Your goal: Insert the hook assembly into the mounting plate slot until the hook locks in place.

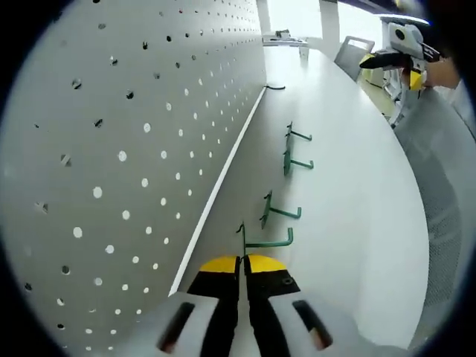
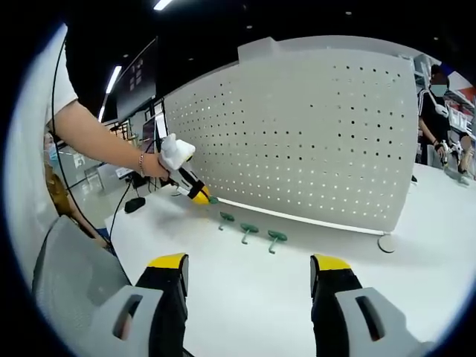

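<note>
The left hand-held gripper (image 1: 243,271) is clamped on 1 green wire hook (image 1: 266,239) at its tips, low beside the perforated white pegboard (image 1: 134,141). 3 more hooks (image 1: 277,210) lie beyond on the smooth white surface (image 1: 349,149). The right hand-held gripper (image 2: 249,271) hovers with jaws spread, empty.

pegboard (image 2: 297,141) walls table's far edge | loose green hooks (image 2: 249,232) near it | near tabletop (image 2: 253,297) open
</note>
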